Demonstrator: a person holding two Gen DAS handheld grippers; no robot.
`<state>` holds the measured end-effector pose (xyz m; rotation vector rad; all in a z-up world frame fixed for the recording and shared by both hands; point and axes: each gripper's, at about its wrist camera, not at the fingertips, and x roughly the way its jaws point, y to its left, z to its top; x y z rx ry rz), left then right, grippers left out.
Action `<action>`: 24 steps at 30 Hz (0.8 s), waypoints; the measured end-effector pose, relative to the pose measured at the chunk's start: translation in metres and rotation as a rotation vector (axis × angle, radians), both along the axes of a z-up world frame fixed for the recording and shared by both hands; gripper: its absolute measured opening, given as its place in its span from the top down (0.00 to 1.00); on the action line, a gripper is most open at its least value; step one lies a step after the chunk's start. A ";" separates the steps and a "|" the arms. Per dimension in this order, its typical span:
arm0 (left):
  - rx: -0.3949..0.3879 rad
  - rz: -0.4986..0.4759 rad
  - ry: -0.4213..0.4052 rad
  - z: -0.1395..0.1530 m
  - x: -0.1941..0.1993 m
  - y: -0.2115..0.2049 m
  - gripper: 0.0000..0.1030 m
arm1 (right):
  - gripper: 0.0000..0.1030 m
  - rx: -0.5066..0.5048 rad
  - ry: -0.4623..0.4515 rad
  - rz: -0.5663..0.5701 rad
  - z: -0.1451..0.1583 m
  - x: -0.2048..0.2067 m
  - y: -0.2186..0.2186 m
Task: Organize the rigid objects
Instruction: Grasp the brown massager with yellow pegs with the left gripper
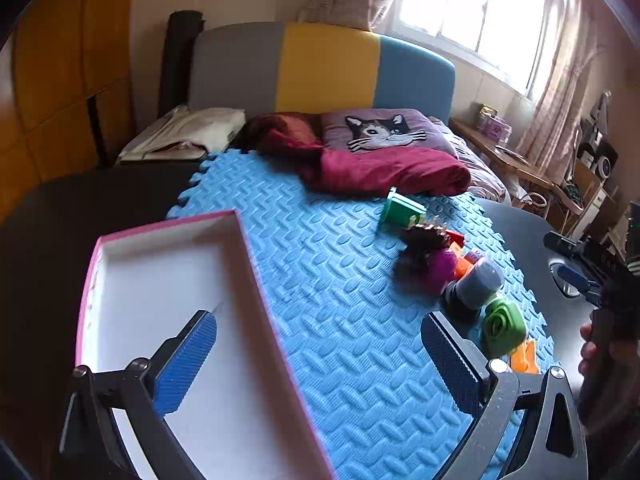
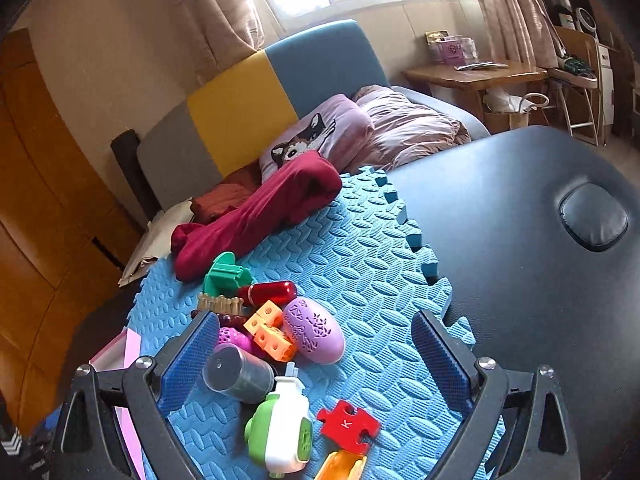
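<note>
A blue foam mat [image 1: 340, 300] is covering a dark table [image 2: 520, 240] beside a bed [image 1: 400, 140] under a bright window [image 1: 476, 4]. Both the left gripper [image 1: 320, 364] and right gripper [image 2: 316, 364] are hanging with jaws spread, gripping nothing.

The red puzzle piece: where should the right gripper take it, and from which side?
Judging from the right wrist view, the puzzle piece lies flat on the mat, so only its thin edges offer a hold. Come straight down with the open right gripper and pinch across the two straighter opposite edges, avoiding the tabs. The green-and-white toy crowds its left.
</note>
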<state>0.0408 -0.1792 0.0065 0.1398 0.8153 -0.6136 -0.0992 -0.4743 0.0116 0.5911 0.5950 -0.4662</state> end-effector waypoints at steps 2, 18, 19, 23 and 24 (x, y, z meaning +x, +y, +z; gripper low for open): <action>-0.003 -0.026 0.016 -0.001 0.003 -0.014 0.00 | 0.04 0.006 0.000 0.009 0.000 0.001 0.001; -0.029 -0.139 0.130 -0.013 0.044 -0.104 0.00 | 0.04 0.055 -0.019 0.027 -0.002 0.000 -0.003; -0.036 -0.150 0.144 -0.014 0.047 -0.110 0.00 | 0.04 0.059 -0.018 0.027 -0.003 0.000 -0.003; -0.050 -0.189 0.178 -0.022 0.056 -0.131 0.00 | 0.04 0.064 -0.014 0.024 -0.004 0.001 -0.004; -0.059 -0.196 0.194 -0.025 0.060 -0.135 0.00 | 0.04 0.068 -0.013 0.026 -0.005 0.001 -0.004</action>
